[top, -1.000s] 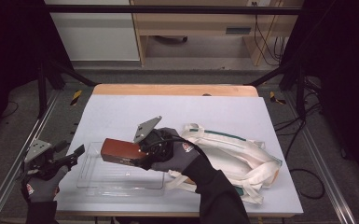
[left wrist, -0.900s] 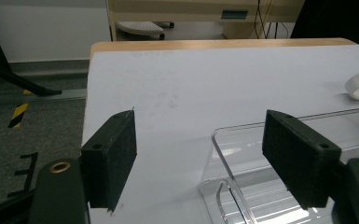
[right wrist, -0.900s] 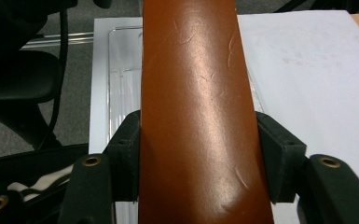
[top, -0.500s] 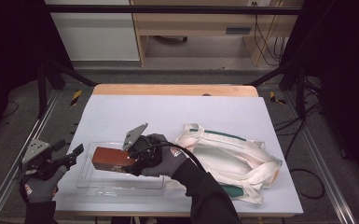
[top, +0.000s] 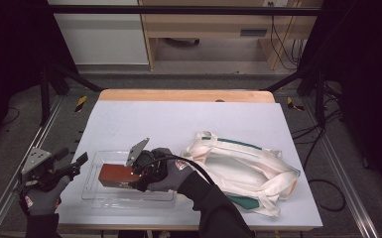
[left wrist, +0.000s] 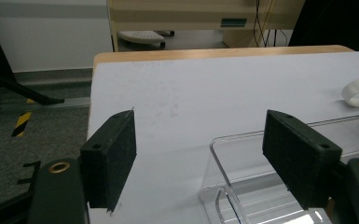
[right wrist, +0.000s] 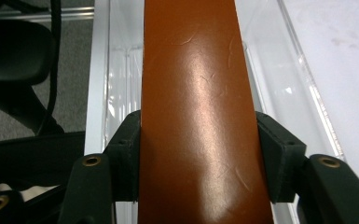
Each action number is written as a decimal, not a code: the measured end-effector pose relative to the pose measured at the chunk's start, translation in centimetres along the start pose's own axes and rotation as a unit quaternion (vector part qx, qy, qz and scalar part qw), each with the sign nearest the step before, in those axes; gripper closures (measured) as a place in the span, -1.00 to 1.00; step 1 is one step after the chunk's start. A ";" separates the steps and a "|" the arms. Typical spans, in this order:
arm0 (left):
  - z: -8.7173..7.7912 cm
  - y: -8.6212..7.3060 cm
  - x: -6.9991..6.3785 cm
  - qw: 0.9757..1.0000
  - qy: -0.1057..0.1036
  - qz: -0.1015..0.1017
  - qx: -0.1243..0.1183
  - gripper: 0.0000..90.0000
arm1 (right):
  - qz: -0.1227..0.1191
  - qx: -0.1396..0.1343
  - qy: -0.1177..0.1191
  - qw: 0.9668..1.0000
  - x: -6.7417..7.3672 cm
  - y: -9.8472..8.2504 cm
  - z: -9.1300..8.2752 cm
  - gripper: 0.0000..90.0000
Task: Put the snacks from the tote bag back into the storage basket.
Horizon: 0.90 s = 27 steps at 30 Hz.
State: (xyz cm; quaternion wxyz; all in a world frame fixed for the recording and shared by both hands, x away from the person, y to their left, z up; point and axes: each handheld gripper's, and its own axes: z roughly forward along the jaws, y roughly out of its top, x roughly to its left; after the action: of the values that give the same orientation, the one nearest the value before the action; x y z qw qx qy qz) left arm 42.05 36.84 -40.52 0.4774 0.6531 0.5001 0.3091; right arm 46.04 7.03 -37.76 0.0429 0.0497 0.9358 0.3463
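A brown leather case [top: 113, 175] [right wrist: 196, 107] sits low inside a clear plastic tray [top: 92, 191] near the table's front left. My right gripper [top: 129, 174] [right wrist: 198, 156] is shut on the case, its pads pressed against both long sides. The tray's clear walls [right wrist: 298, 84] run along either side of the case. My left gripper [top: 74, 161] [left wrist: 205, 158] hovers just left of the tray at the table's left edge, open with nothing between its pads; the tray's near corner [left wrist: 224, 186] lies just beyond them.
A white cloth bag with green trim [top: 238, 166] lies crumpled at the right of the table [top: 178, 119]. A wooden strip [top: 183, 95] edges the far side. Metal rails [top: 0, 208] flank the table on both sides.
My right gripper has carried the brown case down and to the left, from above the tray to low inside it. The left gripper has stayed where it was.
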 end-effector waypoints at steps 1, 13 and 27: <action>0.0 0.0 0.0 1.000 0.001 -0.001 -0.001 -0.43 | -0.001 0.003 -0.002 1.000 0.0 -0.1 0.1 -0.05; 0.1 0.0 -0.1 1.000 0.000 0.001 0.002 -0.43 | 0.010 0.013 0.009 1.000 0.0 -1.9 1.7 -0.05; 0.2 -0.1 -0.1 1.000 -0.001 0.001 0.005 -0.43 | 0.010 0.021 0.020 1.000 0.3 -3.0 3.1 -0.05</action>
State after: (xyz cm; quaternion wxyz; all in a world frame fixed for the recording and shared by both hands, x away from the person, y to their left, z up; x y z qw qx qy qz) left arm 42.12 36.71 -40.69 0.4744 0.6563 0.5003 0.3064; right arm 45.92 6.81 -42.13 0.0198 0.0536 0.9431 0.3276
